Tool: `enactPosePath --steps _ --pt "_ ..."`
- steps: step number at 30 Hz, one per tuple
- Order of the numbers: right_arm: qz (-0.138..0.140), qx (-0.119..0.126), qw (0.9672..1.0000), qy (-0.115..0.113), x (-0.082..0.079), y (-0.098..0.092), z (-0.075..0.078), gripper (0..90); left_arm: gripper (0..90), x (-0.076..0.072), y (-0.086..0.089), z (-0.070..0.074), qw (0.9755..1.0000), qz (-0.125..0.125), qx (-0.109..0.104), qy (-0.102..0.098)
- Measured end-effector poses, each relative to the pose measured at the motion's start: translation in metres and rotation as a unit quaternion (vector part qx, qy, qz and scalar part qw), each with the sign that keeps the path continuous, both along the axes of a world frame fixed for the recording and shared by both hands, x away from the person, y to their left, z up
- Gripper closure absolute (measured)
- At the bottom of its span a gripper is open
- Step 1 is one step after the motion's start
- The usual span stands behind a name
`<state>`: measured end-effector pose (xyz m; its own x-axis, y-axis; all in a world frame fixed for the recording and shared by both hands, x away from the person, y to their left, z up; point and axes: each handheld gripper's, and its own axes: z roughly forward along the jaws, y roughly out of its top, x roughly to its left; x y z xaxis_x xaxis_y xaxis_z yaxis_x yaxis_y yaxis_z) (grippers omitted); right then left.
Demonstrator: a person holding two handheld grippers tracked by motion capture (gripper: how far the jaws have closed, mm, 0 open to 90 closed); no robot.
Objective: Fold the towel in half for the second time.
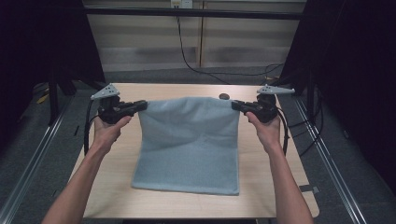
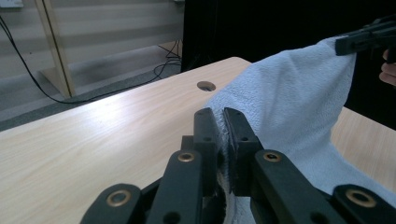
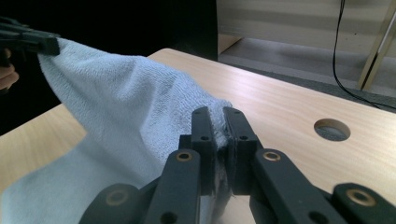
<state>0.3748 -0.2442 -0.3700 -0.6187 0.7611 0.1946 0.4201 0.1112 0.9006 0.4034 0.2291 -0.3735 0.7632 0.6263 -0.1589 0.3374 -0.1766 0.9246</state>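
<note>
The left gripper (image 1: pixel 142 105) was clamped on the far left corner of the pale blue towel (image 1: pixel 189 144) and the right gripper (image 1: pixel 235 105) on its far right corner, each corner pinched between closed jaws, as both gripper views confirmed (image 2: pixel 220 128) (image 3: pixel 218 126). The far edge was held raised and stretched between the grippers while the near edge lay on the wooden table (image 1: pixel 266 186), probably so the cloth hung flat and wrinkle-free for folding. Holding the corners well apart kept the sheet taut; the table's round hole (image 1: pixel 224 96) sat just behind the towel.
</note>
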Motion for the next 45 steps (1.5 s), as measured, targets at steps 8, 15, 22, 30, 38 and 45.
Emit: enactPosePath --steps 8,15,22,30,38,45 --pt "0.017 0.003 0.9998 0.002 -0.039 -0.005 -0.011 84.0 84.7 -0.026 0.016 -0.022 0.9998 -0.018 0.000 0.002" --pt "0.035 -0.017 0.9991 0.014 -0.069 0.005 -0.023 83.8 84.7 -0.047 0.023 -0.036 0.9995 -0.030 -0.005 0.011" --pt "0.048 -0.037 0.9973 0.041 -0.101 0.004 -0.043 83.3 84.6 -0.080 0.027 -0.053 0.9986 -0.046 0.004 0.025" --pt "0.070 -0.052 0.9928 0.082 -0.138 0.002 -0.081 78.0 80.7 -0.111 0.026 -0.072 0.9958 -0.070 0.025 0.053" --pt "0.070 -0.008 0.9954 0.065 -0.154 -0.003 -0.079 62.3 67.2 -0.132 0.031 -0.065 0.9971 -0.066 0.014 0.036" --pt "0.028 -0.015 0.9978 0.059 -0.146 -0.012 -0.080 54.3 51.5 -0.106 0.050 -0.073 0.9978 0.013 0.025 0.061"
